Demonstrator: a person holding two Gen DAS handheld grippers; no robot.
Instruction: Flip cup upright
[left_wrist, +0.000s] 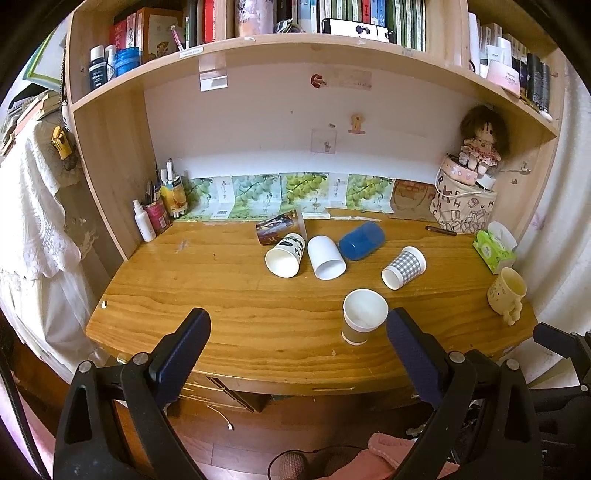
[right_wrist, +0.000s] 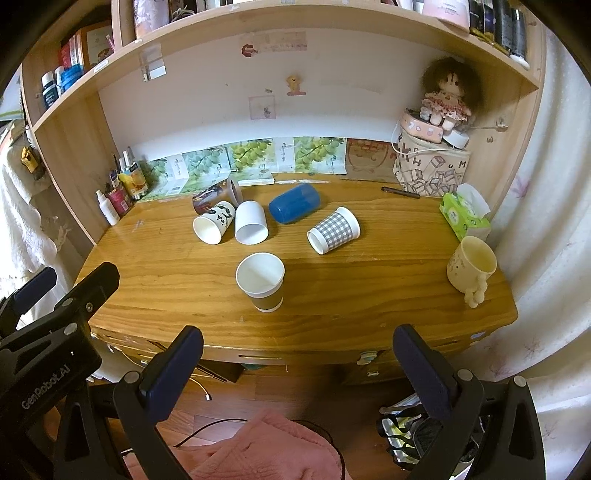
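Both my grippers gape wide, empty, short of the wooden desk (right_wrist: 369, 295).
Ahead of my right gripper (right_wrist: 297, 350) stands a tapered paper cup (right_wrist: 261, 282); it sits just off my left gripper (left_wrist: 298, 328)'s right finger.

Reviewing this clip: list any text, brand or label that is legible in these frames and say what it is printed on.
"GenRoboT.AI": on the black body of the left gripper, seen in the right wrist view; the last letters are hard to make out.
Scattered letters such as "H", "U", "M": on the printed fabric bag.
Book spines, bottles, tissue pack: too blurred.
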